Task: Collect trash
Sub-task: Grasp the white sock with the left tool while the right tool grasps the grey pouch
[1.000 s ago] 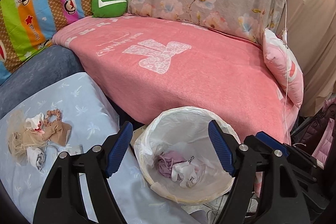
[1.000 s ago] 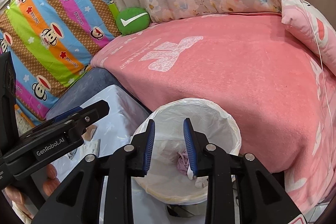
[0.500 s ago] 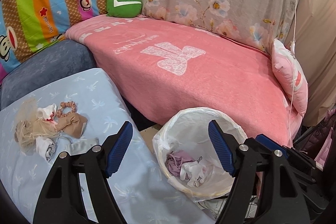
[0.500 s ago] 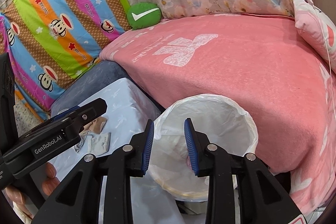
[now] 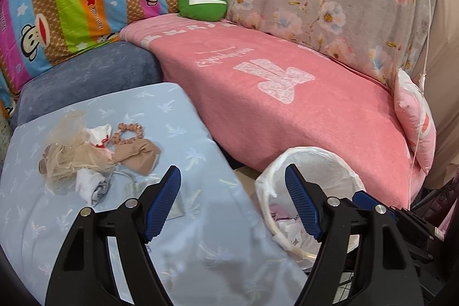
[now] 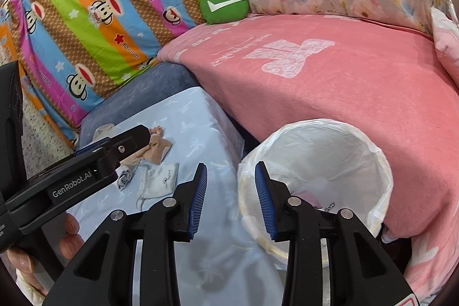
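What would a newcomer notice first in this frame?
Probably the pink blanket across the sofa, with the white-lined trash bin at its front edge, some scraps already inside. Left of the bin, a small heap of cloth scraps lies on the light blue cushion, and both tongs, left and right, hang open and empty.

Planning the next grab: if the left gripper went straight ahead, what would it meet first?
Probably the blue cloth near its right edge, between the pile and bin; depth is unclear. The left gripper is open and empty.
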Motion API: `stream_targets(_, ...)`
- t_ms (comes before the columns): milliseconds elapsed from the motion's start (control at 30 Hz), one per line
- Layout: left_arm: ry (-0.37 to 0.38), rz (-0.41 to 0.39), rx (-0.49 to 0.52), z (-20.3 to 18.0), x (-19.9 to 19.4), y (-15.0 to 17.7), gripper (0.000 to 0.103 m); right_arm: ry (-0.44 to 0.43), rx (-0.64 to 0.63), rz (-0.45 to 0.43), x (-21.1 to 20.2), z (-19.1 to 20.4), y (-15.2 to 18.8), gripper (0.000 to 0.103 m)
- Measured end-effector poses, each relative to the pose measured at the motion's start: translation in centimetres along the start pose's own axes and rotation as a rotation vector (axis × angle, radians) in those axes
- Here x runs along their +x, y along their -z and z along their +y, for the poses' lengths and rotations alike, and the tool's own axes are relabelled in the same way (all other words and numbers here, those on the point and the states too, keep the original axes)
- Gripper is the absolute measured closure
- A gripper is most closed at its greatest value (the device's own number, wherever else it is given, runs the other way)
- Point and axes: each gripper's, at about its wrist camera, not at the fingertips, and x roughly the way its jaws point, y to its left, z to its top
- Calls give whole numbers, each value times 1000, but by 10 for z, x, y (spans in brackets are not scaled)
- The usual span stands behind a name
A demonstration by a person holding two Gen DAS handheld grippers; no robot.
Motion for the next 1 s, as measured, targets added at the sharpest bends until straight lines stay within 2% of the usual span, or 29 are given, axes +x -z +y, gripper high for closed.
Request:
stream_targets(100,-18,2,-26,13,-1,2,26,-11,-19,10,5,13,2,64)
stream_targets(500,-95,17,-99,72,-2,15,23,-47,-86,73,36,61,14,56)
stream_targets(767,-179,54,-170,123,8,27,21,-68,-111,136,72,89,22,53)
stream_targets(900,-231,69,-201,148,15,34,15,-75,-125,165,94,102,27,52)
stream_targets(1000,-245,92,-221,163,23,38,15,-79,-129,193,114,108,29,51)
